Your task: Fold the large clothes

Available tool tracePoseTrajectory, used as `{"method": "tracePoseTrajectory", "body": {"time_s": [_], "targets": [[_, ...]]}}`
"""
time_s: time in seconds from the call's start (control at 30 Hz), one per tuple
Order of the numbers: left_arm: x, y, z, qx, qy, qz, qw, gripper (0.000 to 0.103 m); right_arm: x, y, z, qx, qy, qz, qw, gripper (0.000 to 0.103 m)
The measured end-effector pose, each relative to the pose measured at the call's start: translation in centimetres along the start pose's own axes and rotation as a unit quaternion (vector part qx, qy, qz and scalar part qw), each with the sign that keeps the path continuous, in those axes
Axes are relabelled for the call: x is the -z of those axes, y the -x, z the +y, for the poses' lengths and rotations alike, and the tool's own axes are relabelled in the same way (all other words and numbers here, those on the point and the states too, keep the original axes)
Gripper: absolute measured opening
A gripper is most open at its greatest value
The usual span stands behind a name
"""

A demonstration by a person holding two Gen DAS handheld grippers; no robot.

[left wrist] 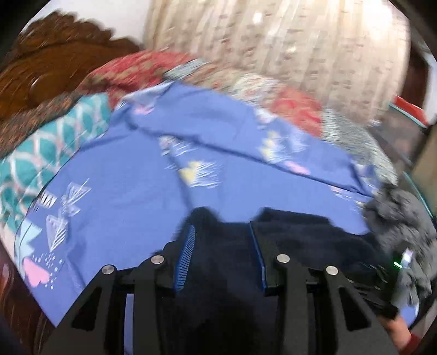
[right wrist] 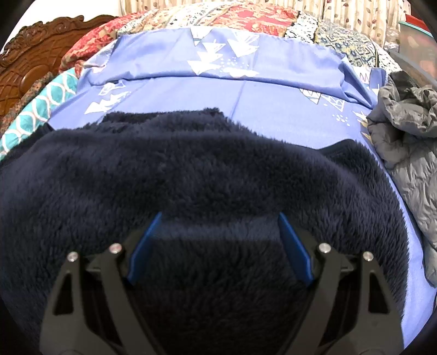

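A dark navy fleece garment (right wrist: 196, 169) lies spread on the blue patterned bedsheet (right wrist: 273, 98). In the right wrist view my right gripper (right wrist: 220, 218) is open, its blue pads (right wrist: 295, 251) set wide apart just above the fleece. In the blurred left wrist view my left gripper (left wrist: 222, 232) has its blue pads (left wrist: 188, 254) apart with navy fleece (left wrist: 300, 234) between and around them. I cannot tell whether it grips the cloth. The other gripper and a hand show at the lower right of that view (left wrist: 396, 273).
A grey puffer jacket (right wrist: 404, 136) lies crumpled at the right side of the bed. A red patterned quilt (right wrist: 245, 16) and a teal pillow (right wrist: 41, 106) lie at the back and left. A carved wooden headboard (right wrist: 30, 54) stands at the left.
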State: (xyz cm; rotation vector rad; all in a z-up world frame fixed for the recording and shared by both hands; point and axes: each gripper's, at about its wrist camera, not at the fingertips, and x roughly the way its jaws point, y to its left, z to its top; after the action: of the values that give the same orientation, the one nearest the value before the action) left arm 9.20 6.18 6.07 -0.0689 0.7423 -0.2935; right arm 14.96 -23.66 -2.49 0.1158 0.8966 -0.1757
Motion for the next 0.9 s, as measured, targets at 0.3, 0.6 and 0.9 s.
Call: {"method": "tracePoseTrajectory", "body": {"time_s": [0.3, 0.6, 0.9], "targets": [[7.8, -2.7, -6.0, 0.019, -0.112, 0.069, 0.9911, 0.064, 0.2, 0.2, -0.1, -0.007, -0.003, -0.006, 1.0, 0.079], [7.5, -8.6, -6.5, -0.009, -0.135, 0.121, 0.9833, 0.067, -0.3, 0.6, -0.1, -0.003, -0.019, 0.006, 1.0, 0.079], [7.7, -9.8, -6.0, 0.002, -0.142, 0.114, 0.9833, 0.068, 0.7, 11.0, 3.5, -0.046, -0.036, -0.121, 0.991, 0.079]]}}
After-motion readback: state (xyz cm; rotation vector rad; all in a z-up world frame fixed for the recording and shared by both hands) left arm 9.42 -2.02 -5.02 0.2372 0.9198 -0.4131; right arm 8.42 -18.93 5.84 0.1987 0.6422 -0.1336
